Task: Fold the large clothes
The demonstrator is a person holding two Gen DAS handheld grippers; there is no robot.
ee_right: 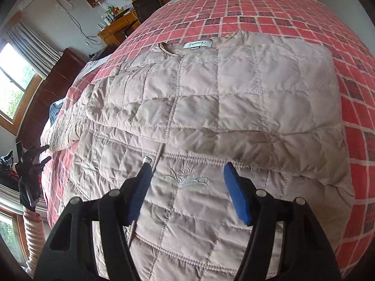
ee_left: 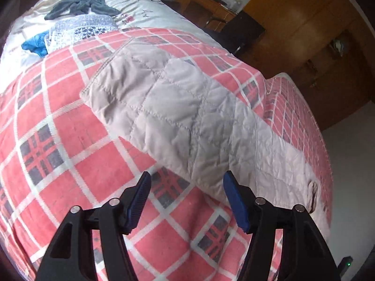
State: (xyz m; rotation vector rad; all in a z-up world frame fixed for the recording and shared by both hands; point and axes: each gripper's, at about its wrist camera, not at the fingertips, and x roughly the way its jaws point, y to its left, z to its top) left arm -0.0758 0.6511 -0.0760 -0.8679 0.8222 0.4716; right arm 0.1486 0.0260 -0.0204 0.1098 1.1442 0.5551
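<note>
Both grippers, left gripper (ee_left: pixel 186 200) and right gripper (ee_right: pixel 185 187), are hovering wide open and empty above my beige quilted jacket (ee_right: pixel 234 98) lying on the plaid bedspread (ee_left: pixel 77 128).

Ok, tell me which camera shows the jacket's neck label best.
The right wrist view: the white neck label sits in plain sight at the collar of the quilted jacket. The left wrist view shows only a sleeve of the jacket, with no label visible.

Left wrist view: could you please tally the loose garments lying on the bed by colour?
Beige quilted jacket: 1
Dark grey-blue garment: 1
Bright blue garment: 1
Grey-and-white patterned item: 1
Total: 4
</note>
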